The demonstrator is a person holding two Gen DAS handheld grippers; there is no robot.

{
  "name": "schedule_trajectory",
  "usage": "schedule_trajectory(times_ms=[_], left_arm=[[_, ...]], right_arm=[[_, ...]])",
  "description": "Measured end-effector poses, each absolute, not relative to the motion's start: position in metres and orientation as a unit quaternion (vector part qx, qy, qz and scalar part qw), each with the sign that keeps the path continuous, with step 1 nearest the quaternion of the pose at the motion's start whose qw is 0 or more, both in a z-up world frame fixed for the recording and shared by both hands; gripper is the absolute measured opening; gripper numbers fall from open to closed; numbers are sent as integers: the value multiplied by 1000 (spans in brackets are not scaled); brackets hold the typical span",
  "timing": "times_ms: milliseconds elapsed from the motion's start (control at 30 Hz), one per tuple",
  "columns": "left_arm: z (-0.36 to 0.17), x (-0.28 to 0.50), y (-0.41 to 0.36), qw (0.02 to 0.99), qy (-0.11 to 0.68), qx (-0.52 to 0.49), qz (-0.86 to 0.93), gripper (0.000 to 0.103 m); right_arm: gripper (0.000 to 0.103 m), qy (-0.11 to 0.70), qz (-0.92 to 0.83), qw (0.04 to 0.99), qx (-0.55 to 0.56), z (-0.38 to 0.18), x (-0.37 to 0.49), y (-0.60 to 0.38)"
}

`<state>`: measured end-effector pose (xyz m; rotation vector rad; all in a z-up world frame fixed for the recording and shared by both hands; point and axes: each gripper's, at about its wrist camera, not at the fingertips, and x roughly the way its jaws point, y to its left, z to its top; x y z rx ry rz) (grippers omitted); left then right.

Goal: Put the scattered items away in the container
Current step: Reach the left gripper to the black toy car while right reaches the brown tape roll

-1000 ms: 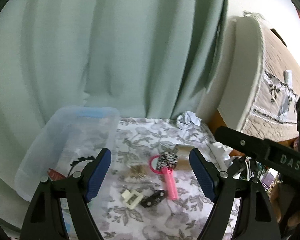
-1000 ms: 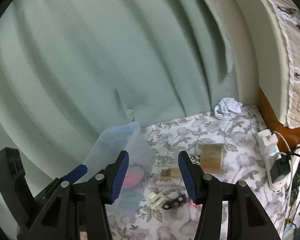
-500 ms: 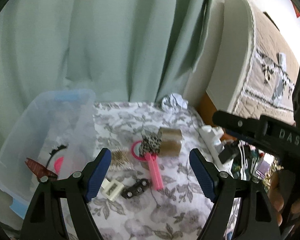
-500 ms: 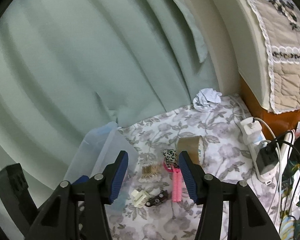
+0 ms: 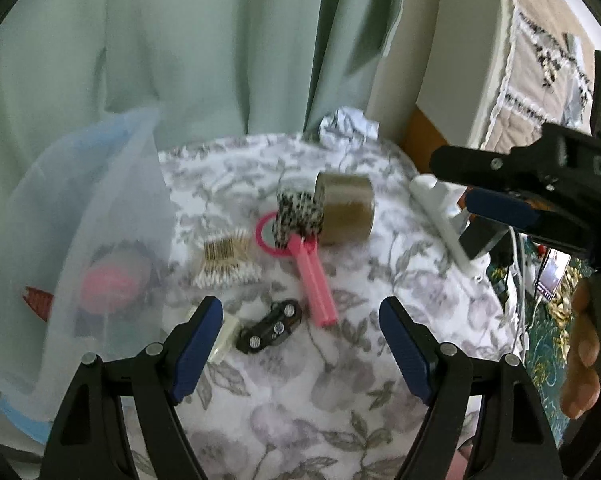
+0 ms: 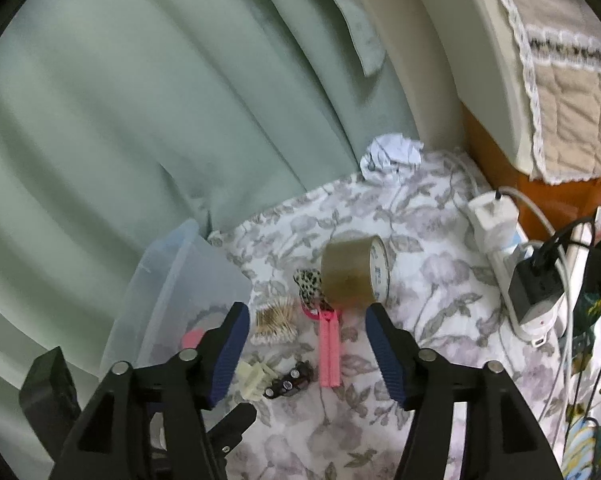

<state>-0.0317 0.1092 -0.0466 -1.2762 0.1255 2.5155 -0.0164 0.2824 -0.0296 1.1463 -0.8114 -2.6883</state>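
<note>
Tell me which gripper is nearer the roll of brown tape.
Right, likely. The right gripper hangs open just short of the tape roll; the left gripper is open farther back, over the black clip.

Place: a home bedroom — lived-in
Bed: quilted bedspread (image 6: 572,80) with lace trim over a thick mattress (image 5: 452,60)
Window side: pale green curtain (image 6: 160,100)
Surface: floral cloth (image 5: 300,400)
Clutter: power strip (image 6: 536,300) — chargers plugged in

Translucent container (image 5: 112,216) stands left, holding pink items. Scattered beside it: tape roll (image 5: 346,214), pink comb (image 5: 314,280), cotton swabs (image 5: 226,258), black clip (image 5: 270,326).
</note>
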Motion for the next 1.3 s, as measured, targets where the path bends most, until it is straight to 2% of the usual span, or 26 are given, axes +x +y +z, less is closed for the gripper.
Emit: schedule_trajectory(times_ms=[100, 767, 1200, 1300], left_arm=[[-57, -35, 108, 157, 46, -458, 874, 81], [-115, -64, 102, 149, 49, -521, 839, 81], [-134, -75, 105, 146, 79, -520, 838, 81], [-138, -79, 105, 142, 89, -520, 837, 75]], right_arm=[[73, -265, -880, 57, 391, -38, -21, 281], [73, -259, -853, 41, 451, -89, -62, 280], [73, -243, -841, 44, 482, -114, -94, 269], [73, -237, -838, 43, 490, -121, -102, 266]])
